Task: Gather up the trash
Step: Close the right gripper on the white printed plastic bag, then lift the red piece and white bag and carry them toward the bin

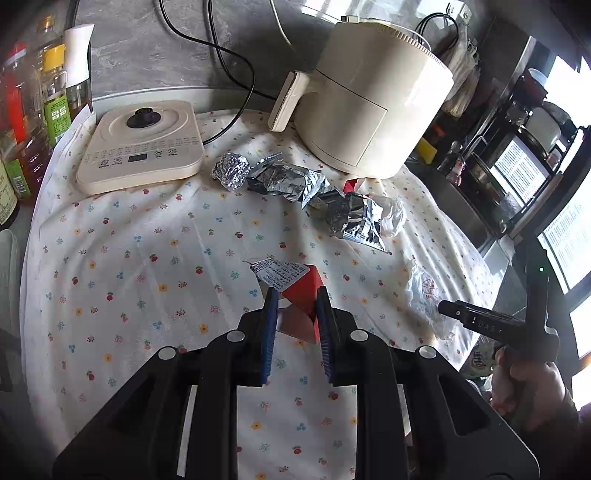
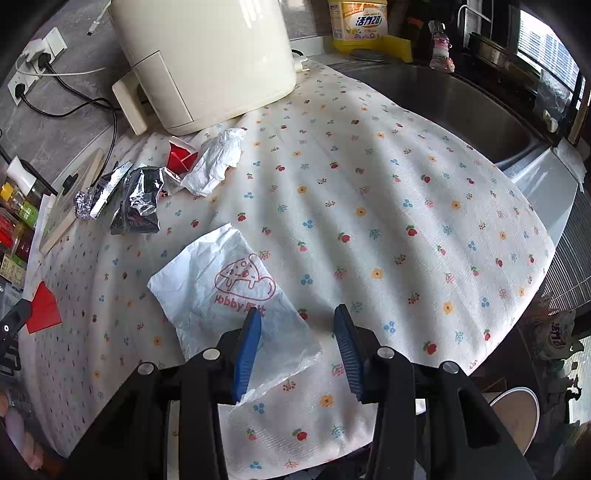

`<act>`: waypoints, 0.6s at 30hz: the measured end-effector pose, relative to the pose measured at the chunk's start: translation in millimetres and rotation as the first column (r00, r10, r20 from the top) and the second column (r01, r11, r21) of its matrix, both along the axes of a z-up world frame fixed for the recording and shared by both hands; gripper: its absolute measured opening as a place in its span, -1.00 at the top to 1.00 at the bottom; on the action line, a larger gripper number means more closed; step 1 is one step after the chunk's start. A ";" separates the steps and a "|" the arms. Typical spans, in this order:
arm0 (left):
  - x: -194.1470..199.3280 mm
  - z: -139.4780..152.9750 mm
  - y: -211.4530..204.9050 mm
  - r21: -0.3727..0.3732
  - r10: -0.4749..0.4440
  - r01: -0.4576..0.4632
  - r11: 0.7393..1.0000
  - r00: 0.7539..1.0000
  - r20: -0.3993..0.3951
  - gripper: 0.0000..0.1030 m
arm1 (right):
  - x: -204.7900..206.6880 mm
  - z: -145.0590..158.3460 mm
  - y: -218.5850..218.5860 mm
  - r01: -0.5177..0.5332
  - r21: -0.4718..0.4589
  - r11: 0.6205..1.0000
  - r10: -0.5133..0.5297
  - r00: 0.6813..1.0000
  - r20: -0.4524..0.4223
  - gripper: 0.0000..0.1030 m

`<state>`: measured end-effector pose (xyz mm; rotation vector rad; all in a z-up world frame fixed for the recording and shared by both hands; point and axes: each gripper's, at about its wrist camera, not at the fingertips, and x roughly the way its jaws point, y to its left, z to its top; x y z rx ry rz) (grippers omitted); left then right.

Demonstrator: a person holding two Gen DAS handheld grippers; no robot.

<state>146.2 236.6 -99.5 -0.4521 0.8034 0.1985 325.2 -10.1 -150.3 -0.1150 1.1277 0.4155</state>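
1. Red carton scrap (image 1: pixel 301 295), with a printed white label at its far end, sits pinched between the blue pads of the left claw (image 1: pixel 295 314), just above the flowered cloth (image 1: pixel 147 258) that covers the tabletop.
2. Spread wide, the right claw (image 2: pixel 299 347) holds nothing; its left pad lies over the near corner of a flat white paper bag (image 2: pixel 221 288) with a red logo, and its right pad is over bare cloth.
3. From the left wrist view, the same paper bag lies to the right of the left claw, near the tip of the right claw.
4. Farther back, a cluster of trash lies close together: a crumpled foil ball (image 1: pixel 231 170), a crushed silver wrapper (image 1: pixel 288 181), a dark foil packet (image 1: pixel 354 218) and a crumpled white tissue (image 2: pixel 216 162).
5. Another red scrap (image 2: pixel 181 155) lies just behind the tissue, close to the base of a cream air fryer (image 1: pixel 373 103).
6. Left of the trash sits a cream kettle base (image 1: pixel 142 147); oil bottles (image 1: pixel 55 92) stand at the far left edge.
7. Beyond the cloth on the right lies a steel sink (image 2: pixel 461 99), with a yellow detergent bottle (image 2: pixel 358 22) behind it.
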 end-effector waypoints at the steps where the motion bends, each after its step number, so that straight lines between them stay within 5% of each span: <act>1: 0.6 -0.3 -0.6 -0.001 -0.002 0.002 1.000 1.000 -0.001 0.59 | -1.9 0.0 1.8 -0.015 0.000 1.000 0.015 1.000 -0.006 0.53; 2: 1.8 -0.5 -2.0 -0.002 -0.006 0.006 1.000 1.000 -0.001 0.59 | -3.3 0.0 2.5 -0.027 0.002 1.000 0.027 0.999 -0.017 0.75; 4: 5.0 0.1 -7.0 -0.006 -0.018 0.018 1.000 1.000 0.002 0.59 | -6.3 2.9 -1.1 -0.029 0.023 0.999 0.030 0.999 -0.032 0.89; 18: 47.3 6.2 -104.6 -0.020 -0.226 0.227 0.974 0.974 0.029 0.59 | -36.0 54.5 -121.1 0.148 0.112 0.983 -0.153 0.988 0.037 0.93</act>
